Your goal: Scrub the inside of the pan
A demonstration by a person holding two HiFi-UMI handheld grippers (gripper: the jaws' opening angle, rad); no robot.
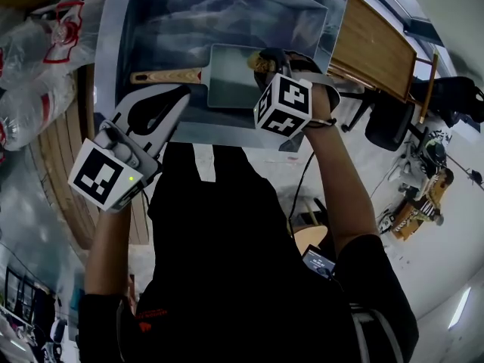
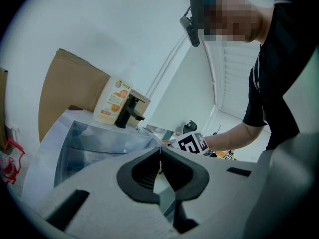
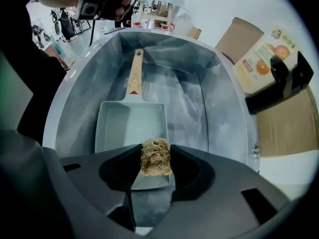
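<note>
right gripper (image 3: 155, 159) pinched a fibrous scrubber (image 3: 155, 151) over the pan's (image 3: 130, 126) near edge; contact not clear. left gripper (image 2: 160, 148) was pressed together on nothing, held off the sink's (image 3: 75, 98) front, apart from the wooden handle (image 3: 133, 73). judged best: pin that handle with the left so the pan can't skate, then press the scrubber flat and work floor, walls, corners. pan lay flat in the sink and looked empty; sink held nothing else i could make out.
</note>
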